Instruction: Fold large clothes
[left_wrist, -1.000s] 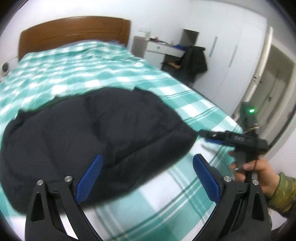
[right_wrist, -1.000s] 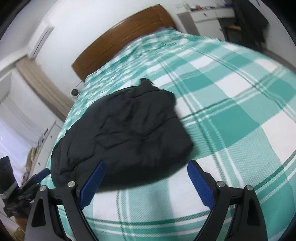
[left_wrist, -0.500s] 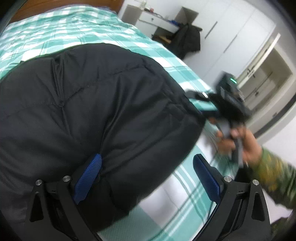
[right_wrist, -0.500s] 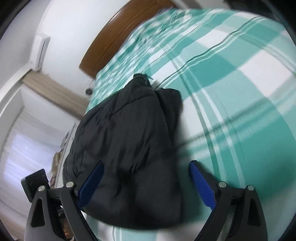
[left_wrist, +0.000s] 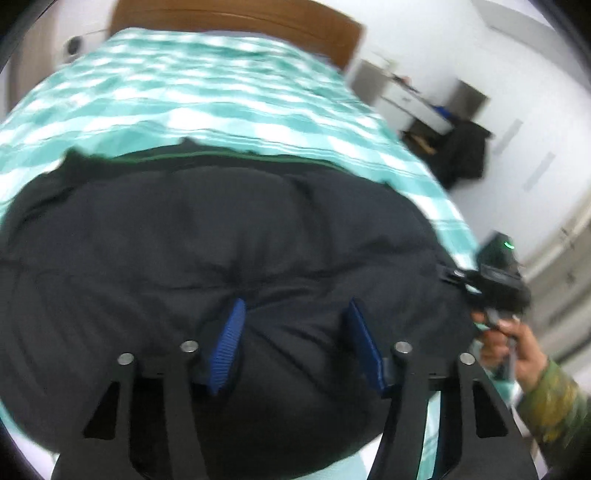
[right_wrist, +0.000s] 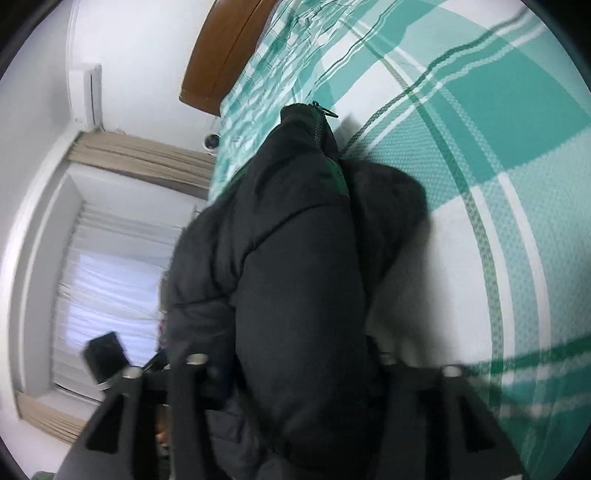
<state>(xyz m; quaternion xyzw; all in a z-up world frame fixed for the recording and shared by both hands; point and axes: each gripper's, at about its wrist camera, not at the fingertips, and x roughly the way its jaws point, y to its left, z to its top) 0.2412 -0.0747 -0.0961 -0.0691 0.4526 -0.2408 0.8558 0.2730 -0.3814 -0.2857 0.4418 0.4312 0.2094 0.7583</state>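
A black puffy jacket (left_wrist: 221, 240) lies folded on the green and white checked bed (left_wrist: 184, 96). My left gripper (left_wrist: 295, 343) has its blue pads pressed into the jacket's near edge, closed on a thick fold of it. My right gripper (right_wrist: 291, 373) grips the jacket (right_wrist: 295, 258) at its right end, with the padding bulging between the fingers and hiding the pads. The right gripper also shows in the left wrist view (left_wrist: 495, 284) at the jacket's right edge, held by a hand in a camouflage sleeve.
A wooden headboard (left_wrist: 236, 22) stands at the far end of the bed. A desk and chair with a dark coat (left_wrist: 461, 151) stand to the right by white wardrobes. A curtained window (right_wrist: 110, 258) and a wall air conditioner (right_wrist: 88, 96) are on the left side.
Both grippers moved in onto the jacket's near edge and closed from wide open onto its padding. The right gripper rolled on its side.
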